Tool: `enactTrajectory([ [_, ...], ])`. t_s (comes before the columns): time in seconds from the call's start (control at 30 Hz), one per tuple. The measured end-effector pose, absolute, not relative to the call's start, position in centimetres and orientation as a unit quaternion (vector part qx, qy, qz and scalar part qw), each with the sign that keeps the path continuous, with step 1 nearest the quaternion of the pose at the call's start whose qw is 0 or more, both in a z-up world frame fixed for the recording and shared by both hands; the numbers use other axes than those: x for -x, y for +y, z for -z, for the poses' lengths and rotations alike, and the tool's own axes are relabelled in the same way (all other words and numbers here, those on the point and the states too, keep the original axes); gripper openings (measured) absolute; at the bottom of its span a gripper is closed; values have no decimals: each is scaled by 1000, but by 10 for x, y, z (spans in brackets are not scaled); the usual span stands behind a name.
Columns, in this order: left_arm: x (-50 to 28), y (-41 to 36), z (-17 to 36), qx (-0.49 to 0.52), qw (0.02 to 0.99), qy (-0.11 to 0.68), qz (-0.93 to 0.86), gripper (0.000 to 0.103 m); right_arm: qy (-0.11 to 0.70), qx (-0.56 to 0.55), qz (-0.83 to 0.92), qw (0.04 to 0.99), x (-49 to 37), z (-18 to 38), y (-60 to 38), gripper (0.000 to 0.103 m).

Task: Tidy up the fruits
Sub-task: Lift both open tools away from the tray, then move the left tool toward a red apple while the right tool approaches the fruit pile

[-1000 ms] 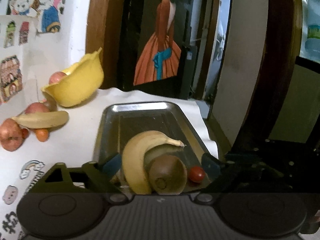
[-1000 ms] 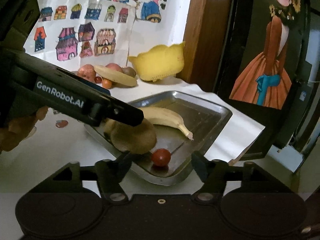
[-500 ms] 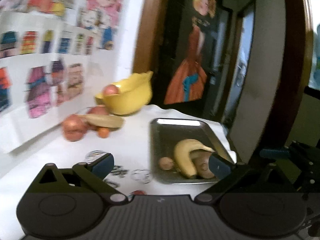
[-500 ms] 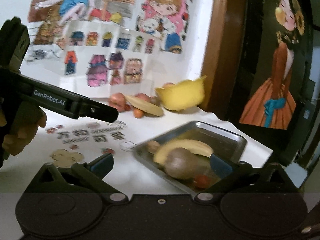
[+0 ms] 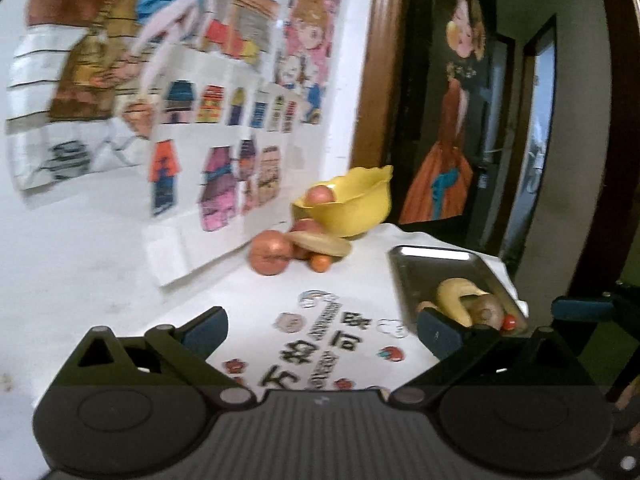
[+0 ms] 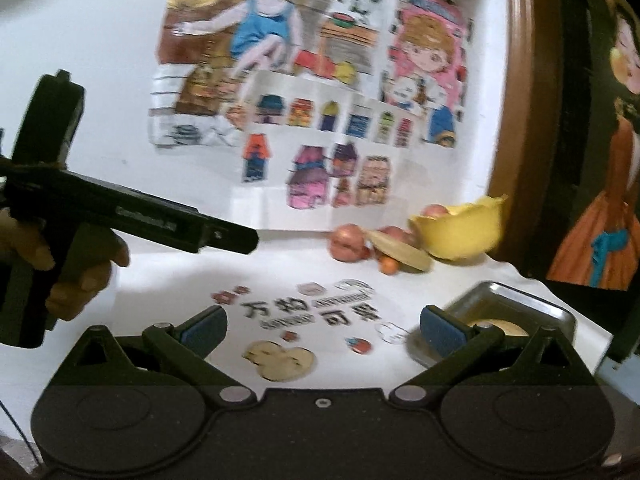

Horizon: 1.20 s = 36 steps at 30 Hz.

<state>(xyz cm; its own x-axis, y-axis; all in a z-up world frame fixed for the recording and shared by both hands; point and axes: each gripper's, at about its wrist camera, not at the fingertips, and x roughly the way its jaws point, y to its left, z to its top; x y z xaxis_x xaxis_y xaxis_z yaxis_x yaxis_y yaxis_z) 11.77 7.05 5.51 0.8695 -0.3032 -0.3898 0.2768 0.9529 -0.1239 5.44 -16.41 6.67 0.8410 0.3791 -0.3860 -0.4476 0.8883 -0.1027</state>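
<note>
Surface: white tablecloth (image 5: 224,280) printed with black characters and small cartoon motifs, set against a white wall hung with colourful cartoon posters (image 6: 320,92).

Far end, by a brown wooden door frame (image 5: 376,80): yellow scalloped plastic bowl (image 5: 352,206) holding a reddish round fruit (image 5: 319,194). Just in front of it, a cluster of reddish-orange round fruits (image 5: 270,254), a pale yellow banana (image 5: 324,243) and a small orange fruit (image 5: 320,263).

Right side: rectangular stainless steel tray (image 5: 432,262) holding a yellow banana (image 5: 454,298), a brown round fruit (image 5: 486,314) touching it, and a small red tomato (image 5: 509,322).

Room: dark painting of a figure in an orange dress (image 5: 448,168) beyond the frame.

Left gripper (image 5: 320,326): fingers spread wide, nothing held, above the cloth. Right gripper (image 6: 322,328): likewise wide apart, holding nothing.
</note>
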Motion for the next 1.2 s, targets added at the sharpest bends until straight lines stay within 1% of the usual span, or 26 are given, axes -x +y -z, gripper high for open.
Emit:
enactTrajectory([
  [0.17, -124, 92, -59, 27, 969, 214, 118, 103, 177, 88, -236, 952, -62, -81, -148, 102],
  [0.37, -152, 105, -54, 17, 970, 228, 85, 103, 180, 100, -217, 954, -98, -91, -141, 102],
  [0.7, -228, 90, -34, 9, 963, 253, 90, 103, 217, 147, -179, 948, -202, -77, -162, 102],
  [0.93, -294, 66, -17, -15, 962, 248, 111, 103, 219, 208, -192, 934, -289, -64, -172, 102],
  [1.2, -351, 51, 7, -40, 960, 254, 111, 103, 220, 294, -222, 903, -362, -20, -161, 91],
])
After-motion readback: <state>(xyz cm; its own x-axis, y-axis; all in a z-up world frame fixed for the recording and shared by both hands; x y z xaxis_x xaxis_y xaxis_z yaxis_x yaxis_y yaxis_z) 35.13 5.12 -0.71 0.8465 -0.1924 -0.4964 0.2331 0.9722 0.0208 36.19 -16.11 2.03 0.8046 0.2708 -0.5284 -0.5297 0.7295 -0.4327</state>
